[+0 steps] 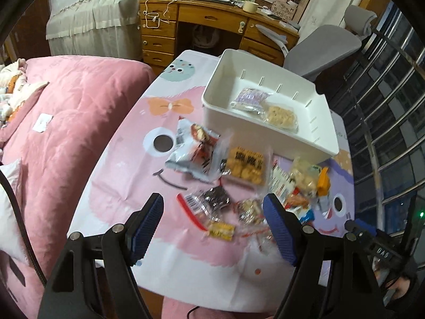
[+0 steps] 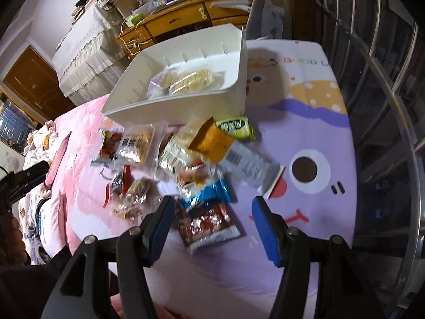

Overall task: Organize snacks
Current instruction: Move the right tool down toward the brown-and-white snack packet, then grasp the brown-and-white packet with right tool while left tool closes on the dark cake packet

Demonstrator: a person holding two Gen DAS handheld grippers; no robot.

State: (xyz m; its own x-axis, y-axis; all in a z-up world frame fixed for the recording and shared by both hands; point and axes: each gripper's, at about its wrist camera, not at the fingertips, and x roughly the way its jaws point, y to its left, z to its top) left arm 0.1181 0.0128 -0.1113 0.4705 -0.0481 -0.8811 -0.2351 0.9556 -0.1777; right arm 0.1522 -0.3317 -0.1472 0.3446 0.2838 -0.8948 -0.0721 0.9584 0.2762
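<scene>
Sorting snacks into the white bin (image 1: 322,143), which sits at the far side of the bench (image 1: 186,260), two packets already inside.

Going left to right: my left hand-held gripper (image 1: 213,228) is released, jaws wide, nothing between them, hovering over the near end of the pile. Right under it there's a dark wrapped packet (image 1: 213,199) and a small yellow candy (image 1: 221,230). Further back, the orange cookie pack (image 1: 245,166) lies just in front of the bin.

My right hand-held gripper (image 2: 212,226) is also released and empty, angled down over the red foil packet (image 2: 209,223), with a blue wrapper (image 2: 209,192) touching its far edge.

Tips, as I see it: pick one packet per hand, not the overlap. I'd come down square on the red one's middle so the pads pinch the crinkly edges, not slide off. The foil looks slippery, so close slowly. The pile is crowded, so nudging neighbours off the bench is the risk.
</scene>
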